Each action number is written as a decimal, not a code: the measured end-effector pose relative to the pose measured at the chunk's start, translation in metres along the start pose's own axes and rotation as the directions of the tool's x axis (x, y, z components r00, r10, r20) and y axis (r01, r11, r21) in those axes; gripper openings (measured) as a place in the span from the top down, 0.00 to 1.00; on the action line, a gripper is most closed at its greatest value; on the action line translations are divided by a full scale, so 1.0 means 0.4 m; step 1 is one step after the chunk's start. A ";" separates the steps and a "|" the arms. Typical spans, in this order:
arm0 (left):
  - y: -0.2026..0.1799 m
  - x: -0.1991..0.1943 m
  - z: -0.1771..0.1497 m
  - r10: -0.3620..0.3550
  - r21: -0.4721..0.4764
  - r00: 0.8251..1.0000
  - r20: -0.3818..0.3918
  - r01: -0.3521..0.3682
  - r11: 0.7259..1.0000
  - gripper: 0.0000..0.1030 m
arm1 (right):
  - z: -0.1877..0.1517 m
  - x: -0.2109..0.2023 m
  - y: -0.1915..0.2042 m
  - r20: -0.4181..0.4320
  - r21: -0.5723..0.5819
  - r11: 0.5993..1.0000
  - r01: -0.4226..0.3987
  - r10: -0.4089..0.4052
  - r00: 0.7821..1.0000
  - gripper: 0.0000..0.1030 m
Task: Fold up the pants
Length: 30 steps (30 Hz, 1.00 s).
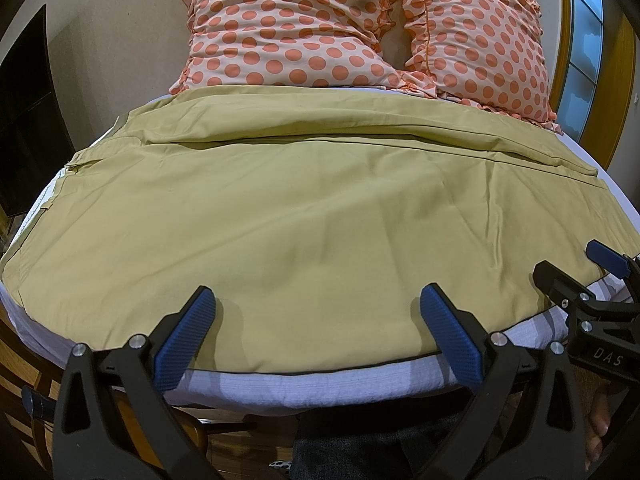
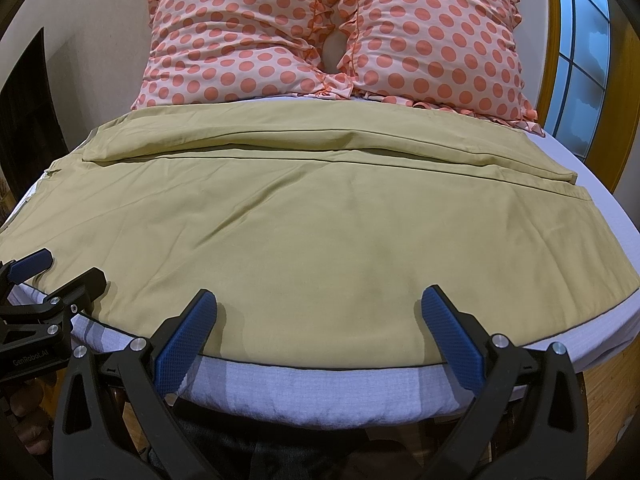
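At the bed's near edge we hold the left tongs [image 1: 318,304] and right tongs [image 2: 319,305] side by side, both spread wide and gripping nothing, their blue pads [image 1: 188,336] hovering over the pants' near hem. The khaki pants [image 1: 304,208] lie flat across the bed [image 1: 320,384], spanning it from left edge to right, legs side by side. Beyond them, at the far edge, we see two polka-dot pillows [image 2: 328,40] against the wall

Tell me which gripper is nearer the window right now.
Right. The right gripper is open at the near edge of the pants, on the side toward the window; the left gripper, also open, sits beside it, farther from the window.
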<state>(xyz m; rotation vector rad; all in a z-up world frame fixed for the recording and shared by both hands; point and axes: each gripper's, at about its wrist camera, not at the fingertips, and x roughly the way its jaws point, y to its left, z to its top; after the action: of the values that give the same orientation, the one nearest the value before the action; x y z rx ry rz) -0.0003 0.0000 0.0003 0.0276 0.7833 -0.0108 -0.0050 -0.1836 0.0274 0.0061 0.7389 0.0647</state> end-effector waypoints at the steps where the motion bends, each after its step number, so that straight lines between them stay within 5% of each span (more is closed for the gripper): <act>1: 0.000 0.000 0.000 0.000 0.000 1.000 0.000 0.000 1.000 0.02 | 0.000 0.000 0.000 0.000 0.000 1.000 0.000 0.000 1.000 0.01; 30: 0.001 0.001 0.005 -0.010 0.012 0.999 -0.050 0.010 1.000 0.02 | -0.016 -0.007 -0.009 0.060 -0.015 1.000 -0.013 0.014 0.998 0.01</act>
<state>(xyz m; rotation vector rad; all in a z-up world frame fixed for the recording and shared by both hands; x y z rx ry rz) 0.0011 0.0004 0.0014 0.0354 0.8336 -0.0241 -0.0111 -0.1876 0.0246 -0.0008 0.6786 0.0820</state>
